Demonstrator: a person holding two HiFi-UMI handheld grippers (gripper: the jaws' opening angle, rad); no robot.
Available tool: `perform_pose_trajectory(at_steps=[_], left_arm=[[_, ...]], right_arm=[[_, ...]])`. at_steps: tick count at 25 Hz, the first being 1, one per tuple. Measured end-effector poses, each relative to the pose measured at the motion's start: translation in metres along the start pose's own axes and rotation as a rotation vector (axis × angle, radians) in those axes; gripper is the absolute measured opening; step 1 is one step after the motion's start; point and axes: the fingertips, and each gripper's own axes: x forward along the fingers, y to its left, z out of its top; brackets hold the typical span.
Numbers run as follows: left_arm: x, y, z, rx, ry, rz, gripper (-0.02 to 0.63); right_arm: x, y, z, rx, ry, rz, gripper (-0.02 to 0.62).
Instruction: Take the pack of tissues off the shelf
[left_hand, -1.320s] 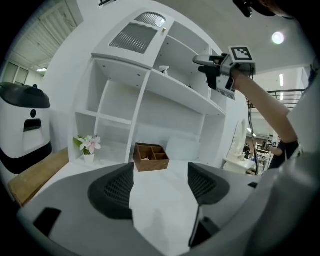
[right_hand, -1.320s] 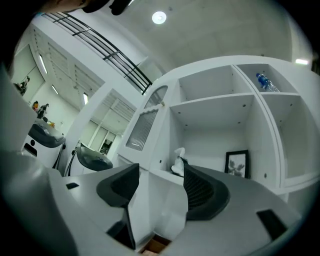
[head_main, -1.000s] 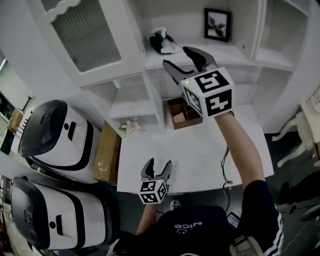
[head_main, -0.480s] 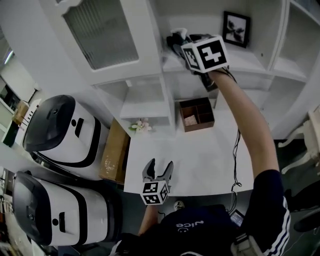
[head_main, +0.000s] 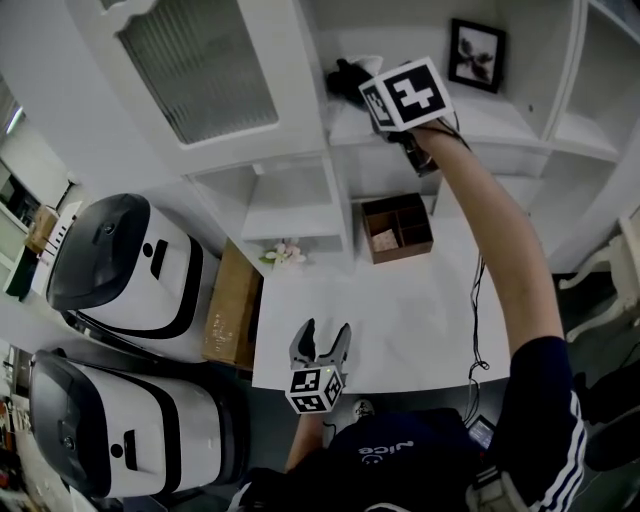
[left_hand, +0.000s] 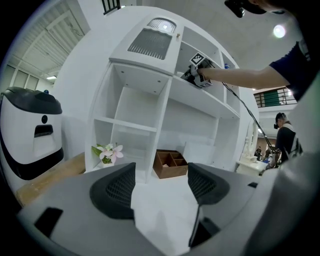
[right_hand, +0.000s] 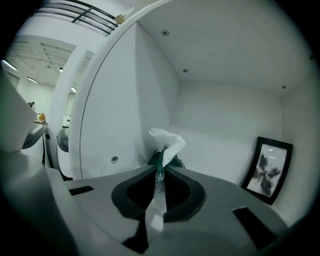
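Observation:
The pack of tissues (right_hand: 161, 159) is dark green with a white tissue (right_hand: 167, 141) sticking up from it. It sits at the left end of the upper shelf (head_main: 470, 112), against the side wall. My right gripper (right_hand: 159, 169) has just been closing and is now shut on the pack's thin near edge. In the head view the pack (head_main: 346, 72) shows just left of the marker cube of the right gripper (head_main: 364, 84). My left gripper (head_main: 322, 341) hangs open and holds nothing over the white table's near edge; in its own view the left gripper (left_hand: 160, 183) points at the shelf unit.
A brown wooden organiser (head_main: 398, 227) stands on the white table (head_main: 400, 320) under the shelves. A framed picture (head_main: 477, 55) leans at the shelf's back right. Flowers (head_main: 283, 253) sit in a lower cubby. Two white-and-black machines (head_main: 110, 265) and a cardboard box (head_main: 230, 310) stand to the left.
My right gripper reached up and left into the shelf compartment, and its jaws went from wide open to shut on the tissue pack. The left gripper barely shifted.

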Motion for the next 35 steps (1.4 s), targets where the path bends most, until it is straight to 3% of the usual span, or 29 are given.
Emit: perform_pose_trajectory(at_steps=[18,26,35], left_arm=[[-0.009,-0.031,-0.01,0.007,0.001,-0.03,0.327],[-0.016,-0.055,-0.017,0.023,0.005,-0.064,0.327],[-0.025,-0.079,-0.022,0.038,0.009,-0.083,0.327]], right_arm=[[-0.084,0.009,0.021,-0.113,-0.265,-0.069,0.018],[-0.127,0.015,0.014,-0.239,-0.292,-0.116,0.018],[-0.181,0.023,-0.005,-0.271,-0.337,-0.11,0.018]])
